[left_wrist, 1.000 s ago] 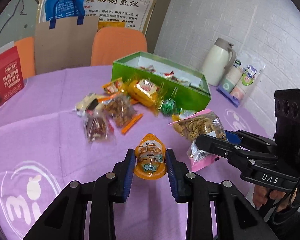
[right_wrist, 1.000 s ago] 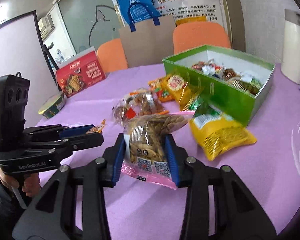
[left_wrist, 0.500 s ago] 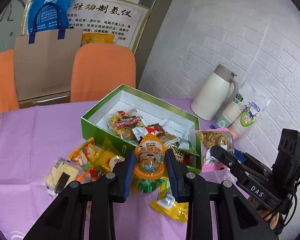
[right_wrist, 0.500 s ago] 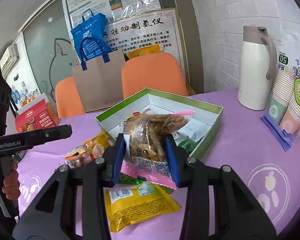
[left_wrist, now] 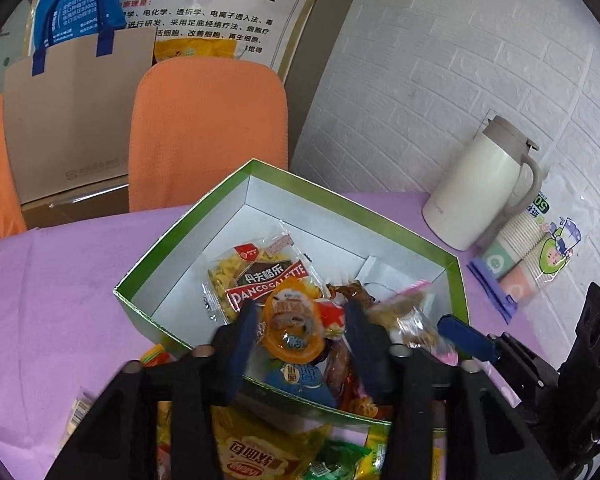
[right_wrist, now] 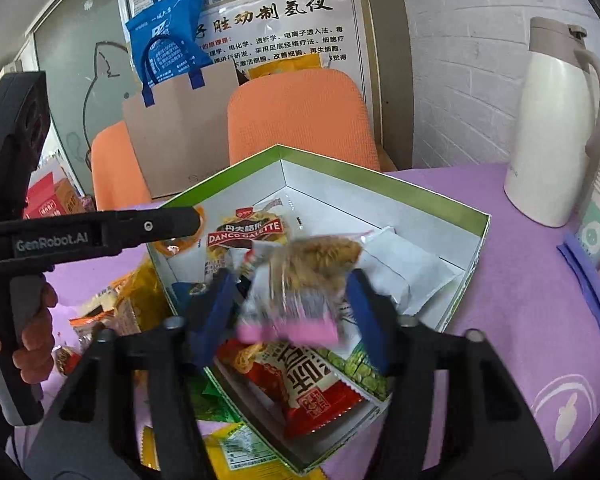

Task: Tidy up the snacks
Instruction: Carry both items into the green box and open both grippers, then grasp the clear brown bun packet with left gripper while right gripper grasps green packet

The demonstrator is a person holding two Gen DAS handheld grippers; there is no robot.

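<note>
Left wrist view: the left gripper (left_wrist: 298, 334) hangs over the near edge of a green box (left_wrist: 328, 200), its blue-padded fingers spread wide. Between them, apparently loose, sits an orange jelly cup (left_wrist: 294, 330) with a cartoon label, over the packets in the box. Right wrist view: the right gripper (right_wrist: 292, 300) is also over the box, fingers wide apart, with a clear bag of brown snacks (right_wrist: 300, 280) between them, blurred, its sealed end pink. Whether the pads touch it cannot be told. Below lies a red packet (right_wrist: 300, 388) with white characters. Deeper in the white-lined box are a "Danco Galette" biscuit pack (left_wrist: 260, 276) and a white sachet (right_wrist: 404, 264). More yellow and green packets (left_wrist: 252, 452) lie on the purple-clothed worktop (left_wrist: 40, 300) outside the box. Farther off stand a cream thermos jug (left_wrist: 480, 188), wrapped paper cups (left_wrist: 528, 256), orange chairs (left_wrist: 208, 128), a brown paper bag (left_wrist: 68, 112), a poster (right_wrist: 276, 24) and a white brick wall (left_wrist: 460, 60).
</note>
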